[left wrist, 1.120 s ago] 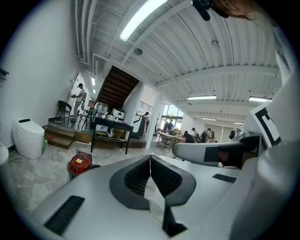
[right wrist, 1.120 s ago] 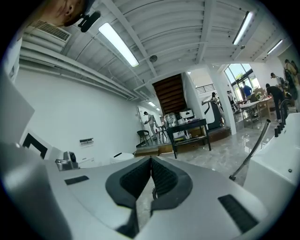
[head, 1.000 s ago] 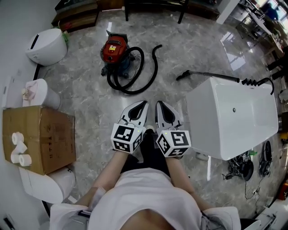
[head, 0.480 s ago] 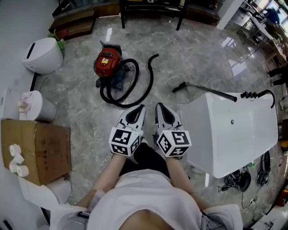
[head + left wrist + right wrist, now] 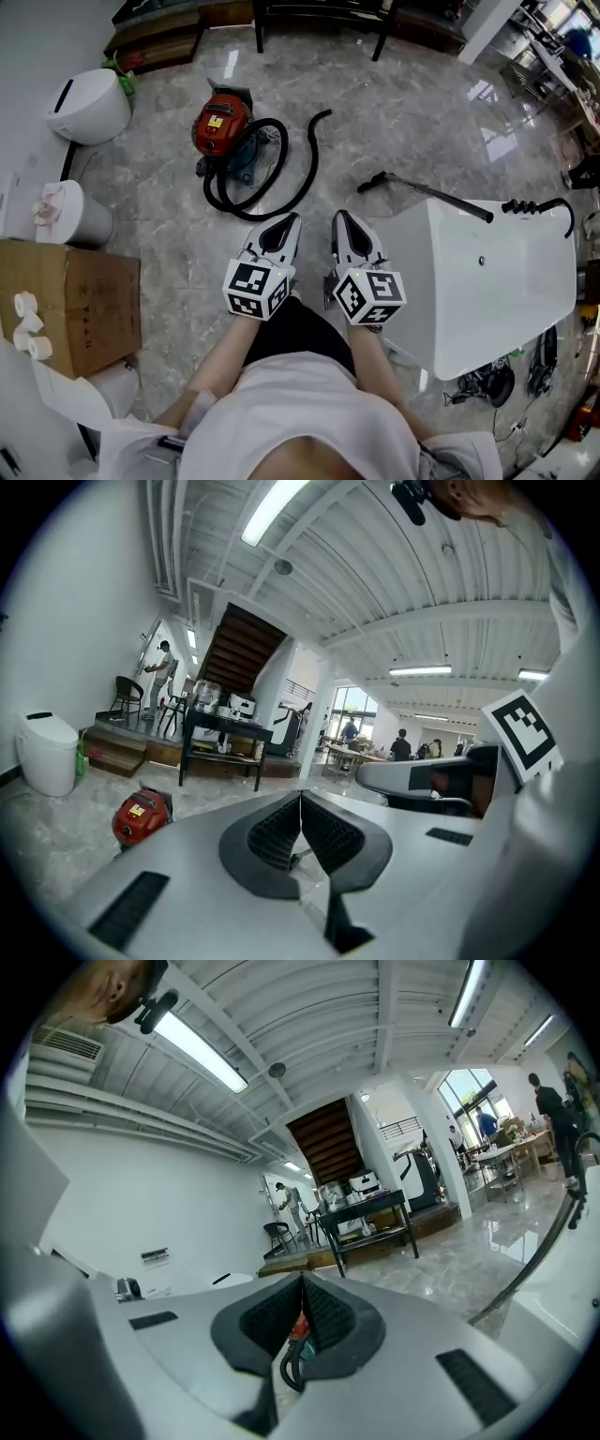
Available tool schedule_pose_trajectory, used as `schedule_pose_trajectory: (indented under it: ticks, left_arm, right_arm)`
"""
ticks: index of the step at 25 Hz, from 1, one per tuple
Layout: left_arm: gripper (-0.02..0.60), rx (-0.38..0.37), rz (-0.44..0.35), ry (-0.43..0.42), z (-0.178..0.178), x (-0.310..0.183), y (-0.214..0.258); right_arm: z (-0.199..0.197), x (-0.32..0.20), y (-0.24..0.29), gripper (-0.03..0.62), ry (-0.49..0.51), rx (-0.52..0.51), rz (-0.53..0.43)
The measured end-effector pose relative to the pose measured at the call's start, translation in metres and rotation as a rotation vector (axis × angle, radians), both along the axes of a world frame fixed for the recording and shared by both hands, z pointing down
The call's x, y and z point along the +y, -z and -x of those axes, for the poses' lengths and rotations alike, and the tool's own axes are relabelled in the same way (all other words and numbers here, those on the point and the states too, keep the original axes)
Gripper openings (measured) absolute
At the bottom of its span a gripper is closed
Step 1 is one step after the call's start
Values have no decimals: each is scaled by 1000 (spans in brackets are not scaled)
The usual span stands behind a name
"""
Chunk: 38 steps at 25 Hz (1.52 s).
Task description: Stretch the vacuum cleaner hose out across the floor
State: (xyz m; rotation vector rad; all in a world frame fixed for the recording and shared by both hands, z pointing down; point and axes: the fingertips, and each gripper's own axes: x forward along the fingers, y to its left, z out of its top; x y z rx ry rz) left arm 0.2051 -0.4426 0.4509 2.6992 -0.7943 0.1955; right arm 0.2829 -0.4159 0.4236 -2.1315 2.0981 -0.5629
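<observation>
Grey marble floor (image 5: pixel 403 112) lay open ahead of me up to the dark table (image 5: pixel 319 14). On it the red vacuum cleaner (image 5: pixel 223 127) stood with its black hose (image 5: pixel 292 187) coiled against it, well apart from both grippers. My left gripper (image 5: pixel 287 222) and right gripper (image 5: pixel 341 219) hung side by side, each with fingers pressed fully together on nothing. A white tub (image 5: pixel 497 281) with a black wand (image 5: pixel 427 192) at its far edge closed off my right, and a cardboard box (image 5: pixel 66 309) and white toilet (image 5: pixel 89 108) my left.
</observation>
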Motion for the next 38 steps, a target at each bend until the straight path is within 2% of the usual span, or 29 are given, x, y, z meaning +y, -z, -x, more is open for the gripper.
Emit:
schedule_pose_trajectory:
  ticks: [8,14,22,31,38]
  left_arm:
    - [8,-7,22,4,-11,-18,-9]
    - [8,-7,45,-3,-32,-53,-22]
    - [8,-13,57,-14,-76,-141,-35]
    - [8,-5,42,-20,-124,-255,-33]
    - [8,-28,74,-35,-156,-304,-53]
  right_arm:
    - [-17,-16,-8,12,-10,-8,17]
    - [-38,-53,-17,12,-13,-4,30]
    - [-82,-142,-29,12,-7,4,54]
    - [-131,-262,-32,12,51,18,78]
    - [-166,-323,-39,12,109,29,82]
